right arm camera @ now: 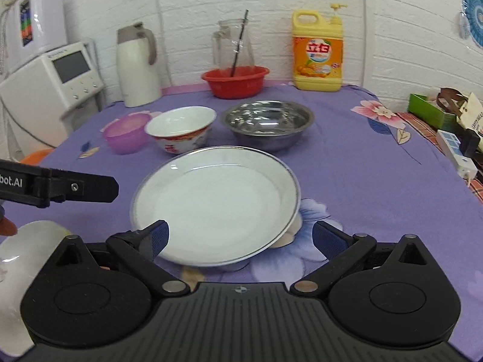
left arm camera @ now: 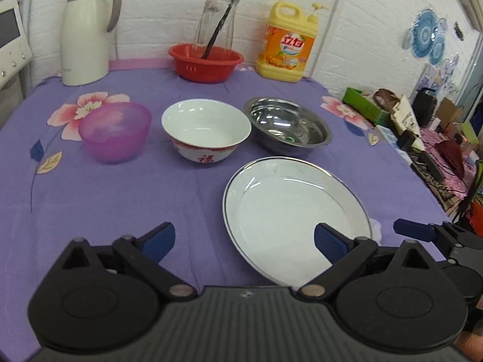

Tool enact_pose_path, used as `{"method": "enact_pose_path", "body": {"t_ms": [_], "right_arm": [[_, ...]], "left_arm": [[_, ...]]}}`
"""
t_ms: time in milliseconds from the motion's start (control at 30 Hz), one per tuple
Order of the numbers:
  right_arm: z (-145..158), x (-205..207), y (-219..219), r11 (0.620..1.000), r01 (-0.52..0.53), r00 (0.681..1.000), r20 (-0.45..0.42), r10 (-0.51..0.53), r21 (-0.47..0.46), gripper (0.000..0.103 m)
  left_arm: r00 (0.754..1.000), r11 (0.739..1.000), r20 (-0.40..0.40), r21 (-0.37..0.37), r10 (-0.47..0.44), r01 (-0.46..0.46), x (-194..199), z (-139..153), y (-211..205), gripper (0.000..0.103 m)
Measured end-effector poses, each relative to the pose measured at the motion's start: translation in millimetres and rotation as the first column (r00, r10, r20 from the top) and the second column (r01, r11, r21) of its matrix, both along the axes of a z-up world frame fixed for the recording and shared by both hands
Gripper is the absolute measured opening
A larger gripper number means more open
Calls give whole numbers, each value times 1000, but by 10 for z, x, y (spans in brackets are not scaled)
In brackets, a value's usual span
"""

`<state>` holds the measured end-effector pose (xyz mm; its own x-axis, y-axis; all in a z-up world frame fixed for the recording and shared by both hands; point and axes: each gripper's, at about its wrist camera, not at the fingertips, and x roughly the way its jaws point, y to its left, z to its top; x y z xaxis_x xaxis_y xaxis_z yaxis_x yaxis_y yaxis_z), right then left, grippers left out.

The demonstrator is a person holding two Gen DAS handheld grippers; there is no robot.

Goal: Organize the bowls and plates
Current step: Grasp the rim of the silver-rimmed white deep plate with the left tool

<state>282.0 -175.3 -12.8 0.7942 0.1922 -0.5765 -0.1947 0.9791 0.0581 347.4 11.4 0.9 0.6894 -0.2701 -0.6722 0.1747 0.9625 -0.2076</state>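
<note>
In the left wrist view the left gripper [left arm camera: 244, 241] fills the bottom of the frame with its blue-padded jaws spread wide and nothing between them; its right-hand pad overlaps the near edge of the white plate [left arm camera: 289, 211], though whether it touches cannot be told. The right gripper [right arm camera: 240, 239] sits likewise at the bottom of its own view, jaws wide apart and empty, with the near rim of the white plate lying between the two pads and appearing lifted off the purple floral tablecloth [right arm camera: 362, 175] on the right side. At the left edge of that view a black finger of the left gripper reaches in, beside the plate. Beyond the plate, across the middle of the left view, three bowls stand in a row: a translucent purple bowl [left arm camera: 115, 132] at left, a white bowl with red trim [left arm camera: 206, 132] in the centre, and a steel bowl [left arm camera: 288, 126] to the right, close together but apart. Further up, against the white brick wall, are a cream thermos jug [left arm camera: 87, 30] at upper left, a red plastic basin [left arm camera: 206, 62] holding a glass pitcher [left arm camera: 217, 21] with a dark stick in it, and a yellow detergent bottle [left arm camera: 286, 45]. Clutter lies at the right edge.
</note>
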Motion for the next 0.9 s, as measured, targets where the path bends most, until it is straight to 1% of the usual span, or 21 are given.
{"method": "enact_pose_path", "body": {"t_ms": [33,133,267,367,433,533,767,900], "right_arm": [[-29,101,-40,1000,12,1000,-12,-12,2,103],[-136,313,-63,1000,3,999,-48,-4,-12,103],[-244,477,-1,1000,-17,997,-77,16,-21,103],[-316,568,25,1000,-25,995,-100,23,-19,103],[-327,567,42,999,-28,996,-82,26,-32,103],[-326,589,31,999,-31,997,-76,29,-26,103],[-343,562,19,999,-34,998,-55,33,-22,103],[-331,570,52,1000,-19,998,-63,17,-25,103]], "left_arm": [[1000,1000,-12,3,-1,1,103,-47,-43,97],[999,1000,-40,13,4,-3,336,-181,-126,97],[999,1000,-49,20,3,-2,523,-286,-203,97],[999,1000,-43,29,-8,9,579,-326,-271,97],[999,999,-46,28,-15,16,599,-350,-304,97],[998,999,-60,34,-29,31,628,-396,-352,97],[996,994,-77,91,-52,59,617,-406,-394,97],[996,993,-77,103,-53,61,614,-413,-401,97]]}}
